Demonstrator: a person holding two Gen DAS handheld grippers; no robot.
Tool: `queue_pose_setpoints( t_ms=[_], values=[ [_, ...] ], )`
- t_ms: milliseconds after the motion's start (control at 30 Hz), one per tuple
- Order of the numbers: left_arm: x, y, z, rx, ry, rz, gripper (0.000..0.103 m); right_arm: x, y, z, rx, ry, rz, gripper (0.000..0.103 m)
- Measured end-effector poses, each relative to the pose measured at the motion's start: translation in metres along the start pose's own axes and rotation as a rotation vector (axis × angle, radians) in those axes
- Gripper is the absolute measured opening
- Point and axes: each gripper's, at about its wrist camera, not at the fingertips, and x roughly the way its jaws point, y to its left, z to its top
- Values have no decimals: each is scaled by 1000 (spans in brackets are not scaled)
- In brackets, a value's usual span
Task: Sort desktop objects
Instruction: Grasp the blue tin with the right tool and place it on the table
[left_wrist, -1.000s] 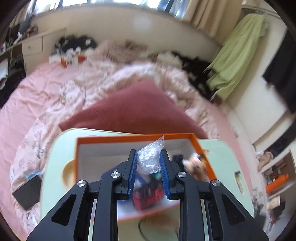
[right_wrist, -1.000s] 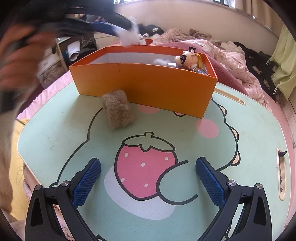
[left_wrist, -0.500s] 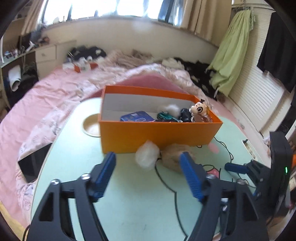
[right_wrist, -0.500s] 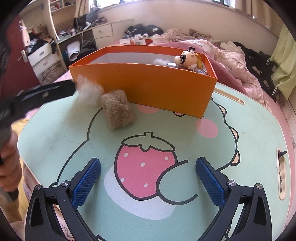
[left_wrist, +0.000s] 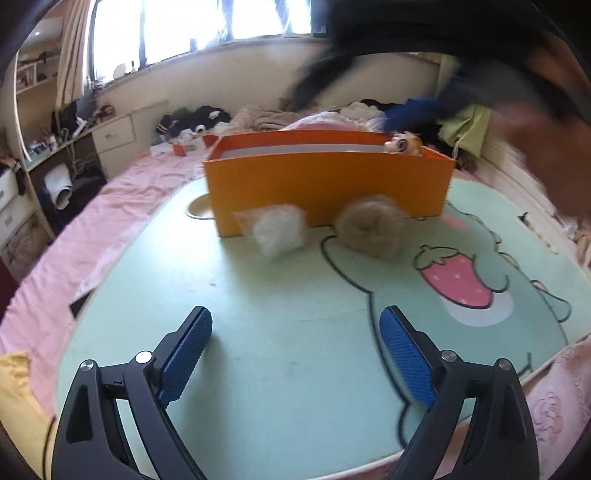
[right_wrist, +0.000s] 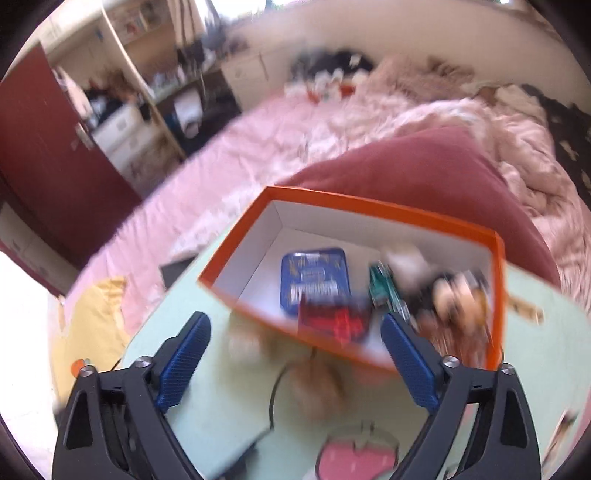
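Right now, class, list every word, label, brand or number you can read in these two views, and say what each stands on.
None can be read.
Blue tin in the orange box: pale print on its lid, too blurred to read.
Red item beside the tin: no legible print.
Green table: only a strawberry drawing, no words.

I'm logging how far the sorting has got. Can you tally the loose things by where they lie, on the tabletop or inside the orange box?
On the tabletop, against the orange box: 2, a clear plastic bag and a tan fuzzy ball.
Inside the box: at least 4, a blue tin, a red item, a green item and a figurine.
Total: at least 6.
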Motion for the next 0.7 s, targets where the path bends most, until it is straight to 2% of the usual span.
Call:
queue_pose_setpoints(
  t_ms=[67, 100, 167, 233, 333, 367, 433, 567, 667, 700],
  values=[
    [-1, 1, -1, 1, -8, -5, 93, 36, 4, 30, -10, 109, -36, 84],
    [-1, 1, -2, 1, -13, -6, 93, 47, 5, 35, -11, 137, -42, 80],
    [-2, 1, -4, 2, -26, -7, 93, 76, 4, 51, -22, 208, -80, 79],
    [-1, 1, -3, 1, -31, -10, 93, 98, -2, 55, -21, 256, -121, 79],
    [-1, 0, -5, 1, -37, -13, 93, 127, -11, 51, -23, 332, -121, 78],
    [0, 0, -5, 0, -35, -14, 93, 131, -10, 51, -36, 331, -129, 77],
    [0, 1, -4, -3, -39, -16, 93, 133, -7, 51, -74, 323, -166, 65],
    [0, -1, -4, -1, -41, -15, 93, 128, -13, 49, -46, 286, -165, 65],
    [0, -1, -4, 0, -42, -15, 93, 102, -14, 50, -50, 154, -143, 65],
    [0, -1, -4, 0, -42, -15, 93, 84, -14, 51, -48, 85, -131, 65]
  ],
)
